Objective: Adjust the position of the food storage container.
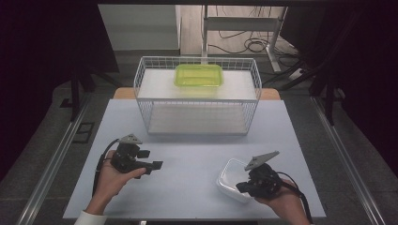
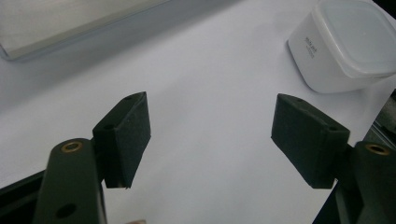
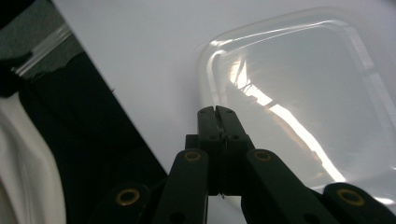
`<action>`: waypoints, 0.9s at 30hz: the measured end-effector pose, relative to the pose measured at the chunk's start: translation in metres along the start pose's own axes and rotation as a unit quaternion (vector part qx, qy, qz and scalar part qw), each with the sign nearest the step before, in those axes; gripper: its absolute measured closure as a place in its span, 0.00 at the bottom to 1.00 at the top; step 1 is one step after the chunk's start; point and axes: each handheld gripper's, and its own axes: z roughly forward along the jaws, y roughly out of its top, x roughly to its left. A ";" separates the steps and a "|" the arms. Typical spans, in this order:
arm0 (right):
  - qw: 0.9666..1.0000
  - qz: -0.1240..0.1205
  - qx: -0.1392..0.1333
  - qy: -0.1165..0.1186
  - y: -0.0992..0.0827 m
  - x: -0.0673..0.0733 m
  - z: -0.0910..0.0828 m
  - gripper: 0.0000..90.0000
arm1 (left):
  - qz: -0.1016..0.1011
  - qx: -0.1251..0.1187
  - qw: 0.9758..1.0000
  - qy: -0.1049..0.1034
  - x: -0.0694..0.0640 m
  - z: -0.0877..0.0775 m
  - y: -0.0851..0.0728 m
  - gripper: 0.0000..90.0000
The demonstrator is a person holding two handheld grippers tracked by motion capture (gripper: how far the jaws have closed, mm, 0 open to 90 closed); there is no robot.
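The room is dim around the edges, with dark floor, a metal rail [image 1: 56, 152] on the left side and loose cables [image 1: 251, 44] trailing on the floor at the back, and in the middle sits a pale blue-grey table [image 1: 187, 173]. Toward its far end stands a white wire basket [image 1: 197, 96] — a two-level cage of thin bars — and on its upper shelf, near the back, lies a yellow-green tray [image 1: 199, 75] with a raised rim. A person's forearms come in from the near edge. The left hand [image 1: 109, 180] holds the left gripper [image 1: 157, 165] low over the bare tabletop at the near left, pointing to the right across the table; in the left gripper view its two black padded jaws stand well apart with nothing between them, and the white box [image 2: 348, 44] shows far off at the upper right of that view. The right hand [image 1: 279, 199] holds the right gripper [image 1: 240, 187] at the near right corner of the table, just over the near edge of the white box [image 1: 231, 180], a squarish plastic container with rounded corners and a translucent lid. In the right gripper view the jaws are pressed together, tip to tip, with nothing pinched — their tips sit at the rim of the lid [image 3: 299, 93], though whether they touch it I cannot tell.
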 end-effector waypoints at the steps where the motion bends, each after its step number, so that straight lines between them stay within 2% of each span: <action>1: 1.000 -0.006 0.008 0.005 0.000 0.003 0.003 0.99 | -0.002 0.002 1.000 0.000 0.000 0.001 0.000 0.31; 6: 0.998 -0.026 0.050 0.021 -0.006 0.011 0.018 0.99 | -0.002 0.006 1.000 0.000 0.002 0.003 -0.001 0.31; 11: 0.996 -0.020 0.090 0.017 -0.018 0.008 0.028 0.99 | -0.002 0.006 1.000 -0.001 0.001 0.004 -0.001 0.31; 13: 0.995 -0.016 0.093 0.015 -0.022 0.004 0.028 0.99 | -0.002 0.007 1.000 0.000 0.001 0.005 -0.001 0.31; 16: 0.995 -0.010 0.095 -0.003 -0.025 -0.002 0.028 0.99 | -0.001 0.010 1.000 -0.002 0.001 0.007 -0.001 0.30; 27: 0.997 0.007 0.070 -0.038 -0.031 -0.023 0.027 0.99 | 0.000 0.012 1.000 -0.005 0.000 0.009 0.000 0.30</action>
